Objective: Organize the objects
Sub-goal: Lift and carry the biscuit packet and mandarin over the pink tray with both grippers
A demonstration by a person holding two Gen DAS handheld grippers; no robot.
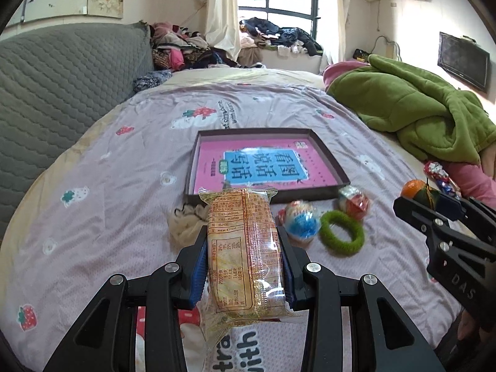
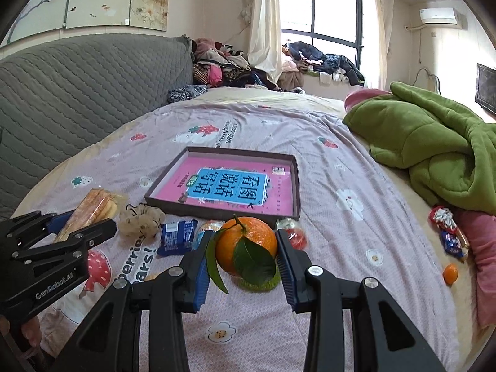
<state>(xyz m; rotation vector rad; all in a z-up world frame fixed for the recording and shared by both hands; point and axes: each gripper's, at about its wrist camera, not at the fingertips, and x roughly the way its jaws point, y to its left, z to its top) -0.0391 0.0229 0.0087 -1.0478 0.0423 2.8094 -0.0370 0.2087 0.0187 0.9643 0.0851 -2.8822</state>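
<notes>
I count one tray (image 2: 296, 183) with one book (image 2: 229, 186) in it. I hold one biscuit pack (image 1: 245, 248) and one orange (image 2: 246, 241). Lower right lies one small orange (image 2: 450, 273). Two foil balls (image 1: 302, 220), two hair rings (image 1: 341, 234), one blue packet (image 2: 177, 237).

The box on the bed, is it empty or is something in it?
Not empty. The shallow dark box lies open with no lid on it, and a pink book with a blue label lies flat inside. No snacks are in it.
</notes>
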